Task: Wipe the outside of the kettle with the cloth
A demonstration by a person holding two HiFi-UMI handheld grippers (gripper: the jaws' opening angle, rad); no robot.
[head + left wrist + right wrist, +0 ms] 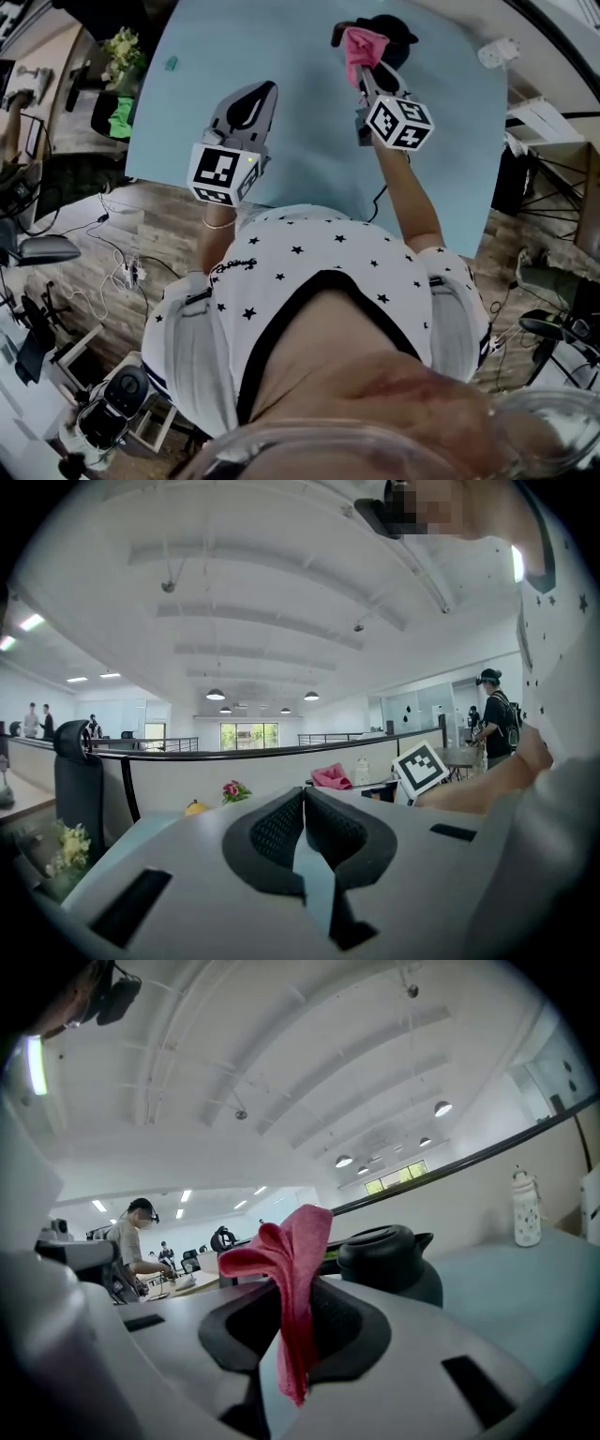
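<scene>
Meanwhile, the left gripper [261, 92] hovers over the blue table [309, 159], jaws pressed together on nothing, apparently held out of the way. To its right, the right gripper [366, 75] pinches the pink cloth [362, 44] just short of the black kettle [394, 30], seemingly ready to wipe.

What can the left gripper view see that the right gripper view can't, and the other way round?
Only the left gripper view shows the left gripper, shut with nothing in it, some flowers and a black chair. Only the right gripper view shows the black kettle plainly, a white bottle and the right gripper shut on the pink cloth. Both show that cloth, the blue table and ceiling lamps.
</scene>
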